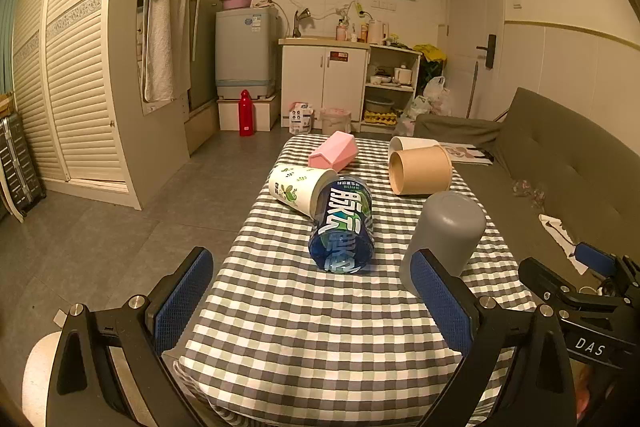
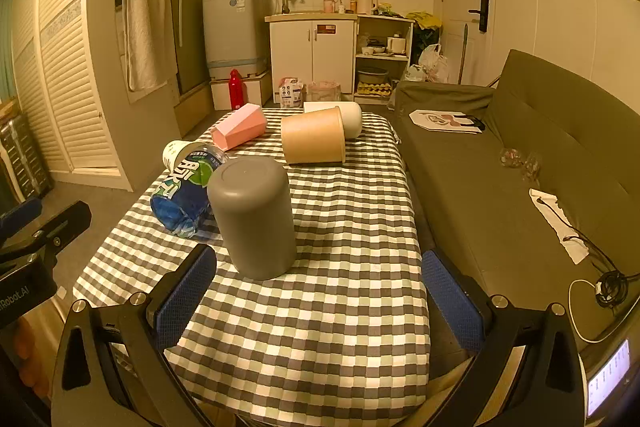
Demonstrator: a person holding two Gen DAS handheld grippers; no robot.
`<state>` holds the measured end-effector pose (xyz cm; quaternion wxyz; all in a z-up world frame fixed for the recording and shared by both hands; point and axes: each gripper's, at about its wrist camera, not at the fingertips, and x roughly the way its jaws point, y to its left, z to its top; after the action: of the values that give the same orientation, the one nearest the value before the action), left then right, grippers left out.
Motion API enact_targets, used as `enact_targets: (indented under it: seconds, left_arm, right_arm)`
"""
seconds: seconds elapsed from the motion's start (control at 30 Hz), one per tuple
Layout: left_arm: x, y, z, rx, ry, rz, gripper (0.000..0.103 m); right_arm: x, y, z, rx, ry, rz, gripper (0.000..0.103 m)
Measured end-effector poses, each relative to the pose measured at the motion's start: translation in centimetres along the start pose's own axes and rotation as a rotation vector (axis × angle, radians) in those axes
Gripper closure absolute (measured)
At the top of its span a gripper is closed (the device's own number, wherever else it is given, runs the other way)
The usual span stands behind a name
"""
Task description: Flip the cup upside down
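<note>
A grey cup (image 1: 444,235) (image 2: 254,217) stands upside down on the checkered table (image 1: 320,327) (image 2: 340,307), closed base up. On their sides lie a blue plastic cup (image 1: 342,227) (image 2: 184,193), a white leaf-print paper cup (image 1: 298,189) (image 2: 176,153), a pink faceted cup (image 1: 334,151) (image 2: 240,127), a tan cup (image 1: 420,171) (image 2: 314,141) and a white cup (image 1: 412,143) (image 2: 352,121). My left gripper (image 1: 312,301) is open and empty, in front of the blue cup. My right gripper (image 2: 320,293) is open and empty, just in front of the grey cup.
A grey sofa (image 2: 520,163) runs along the table's right side, with cables and paper on it. The floor drops off left of the table. A kitchen cabinet (image 1: 324,83) and washing machine (image 1: 244,51) stand at the far wall. The right gripper's body (image 1: 576,291) shows beside the table.
</note>
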<state>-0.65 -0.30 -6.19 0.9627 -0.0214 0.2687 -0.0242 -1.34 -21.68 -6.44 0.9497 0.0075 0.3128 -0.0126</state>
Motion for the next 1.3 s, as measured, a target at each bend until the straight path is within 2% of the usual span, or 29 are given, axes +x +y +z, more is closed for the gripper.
enact_targets:
  seconds: [1.3]
  left_arm:
    - [0.02, -0.15, 0.0, 0.002, 0.002, 0.002, 0.001]
  right_arm:
    - [0.16, 0.04, -0.13, -0.012, 0.009, -0.003, 0.0]
